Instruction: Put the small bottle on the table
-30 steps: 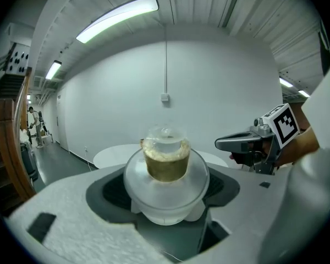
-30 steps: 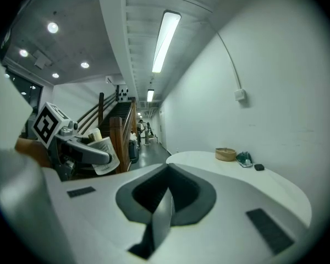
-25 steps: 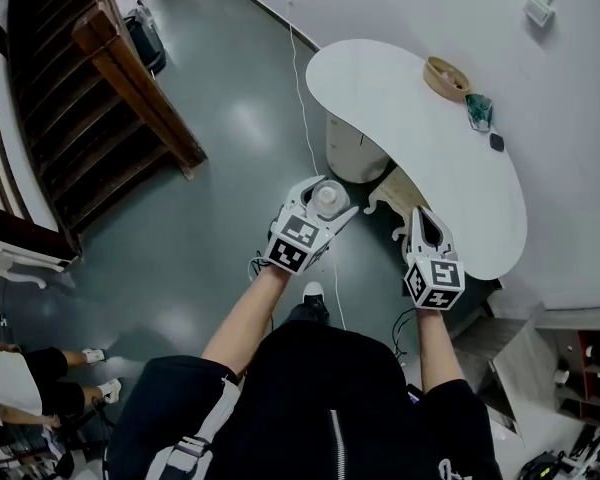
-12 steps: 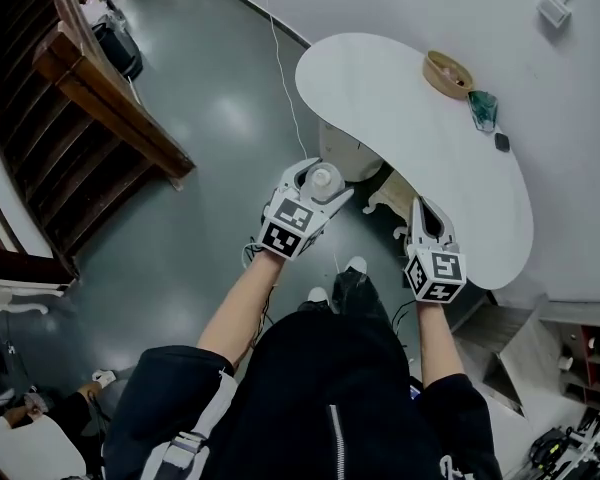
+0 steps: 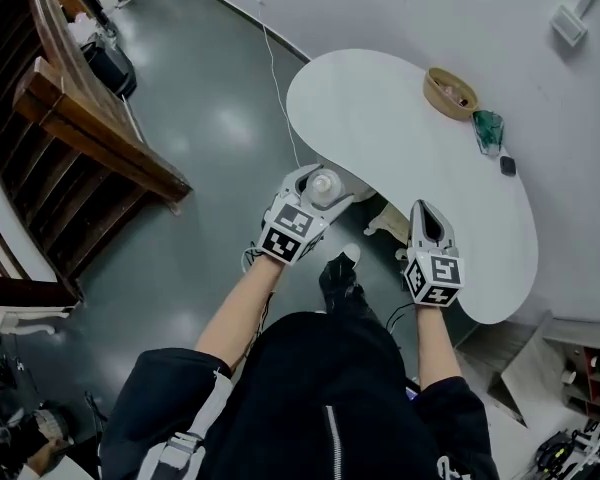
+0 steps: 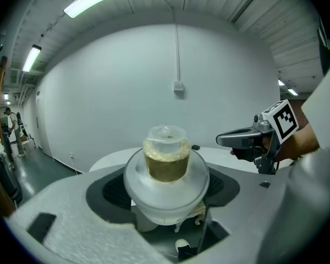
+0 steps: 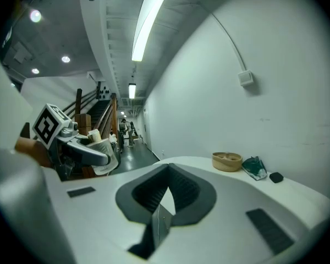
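Note:
The small bottle [image 5: 324, 182] is a translucent white round one with tan grainy filling; my left gripper [image 5: 320, 190] is shut on it. In the head view it hangs just off the near edge of the white kidney-shaped table [image 5: 400, 128]. In the left gripper view the bottle [image 6: 166, 161] stands upright between the jaws of the left gripper [image 6: 166, 202], with the tabletop [image 6: 223, 154] behind it. My right gripper [image 5: 423, 210] is shut and holds nothing, its tips over the table's near edge. In its own view the right gripper [image 7: 164, 194] has its jaws together.
At the table's far side by the wall lie a bamboo basket [image 5: 450, 93], a green packet [image 5: 488, 128] and a small black object [image 5: 507, 165]. A wooden staircase [image 5: 70, 138] rises at the left. A cable [image 5: 280, 78] runs across the grey floor. The table's base [image 5: 385, 213] shows under the edge.
The person has stepped toward the table. Both grippers have come nearer its edge, the left still holding the bottle; the right now reaches over the tabletop.

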`<action>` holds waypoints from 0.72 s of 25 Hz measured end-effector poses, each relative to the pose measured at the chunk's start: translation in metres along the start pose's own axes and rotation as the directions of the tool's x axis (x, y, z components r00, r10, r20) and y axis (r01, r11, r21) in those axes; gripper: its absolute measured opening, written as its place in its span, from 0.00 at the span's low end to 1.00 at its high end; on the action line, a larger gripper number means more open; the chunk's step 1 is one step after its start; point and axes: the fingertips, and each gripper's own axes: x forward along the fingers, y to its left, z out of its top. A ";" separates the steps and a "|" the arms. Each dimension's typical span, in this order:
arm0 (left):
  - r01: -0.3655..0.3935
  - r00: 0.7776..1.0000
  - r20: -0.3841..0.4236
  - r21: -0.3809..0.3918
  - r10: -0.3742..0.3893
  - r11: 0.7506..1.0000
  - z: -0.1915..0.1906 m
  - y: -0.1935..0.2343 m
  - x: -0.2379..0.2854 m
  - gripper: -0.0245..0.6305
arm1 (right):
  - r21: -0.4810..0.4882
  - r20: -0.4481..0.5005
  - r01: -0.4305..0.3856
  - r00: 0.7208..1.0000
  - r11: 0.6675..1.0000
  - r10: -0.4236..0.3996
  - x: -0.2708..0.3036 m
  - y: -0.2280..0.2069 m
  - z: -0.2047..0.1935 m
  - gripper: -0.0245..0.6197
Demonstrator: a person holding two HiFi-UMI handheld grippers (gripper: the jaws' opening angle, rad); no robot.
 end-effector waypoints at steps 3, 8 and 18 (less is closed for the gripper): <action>0.020 1.000 -0.015 0.004 -0.020 1.000 0.007 0.021 0.040 0.55 | 0.011 -0.002 0.004 1.000 1.000 -0.004 0.040 -0.024 0.006 0.04; 0.055 0.998 -0.028 0.015 -0.055 0.998 0.027 0.055 0.107 0.55 | 0.021 0.001 0.023 1.000 1.000 -0.023 0.108 -0.071 0.027 0.04; 0.101 0.994 -0.056 0.027 -0.099 0.995 0.055 0.114 0.205 0.55 | 0.035 -0.006 0.070 0.998 0.997 -0.070 0.200 -0.137 0.054 0.04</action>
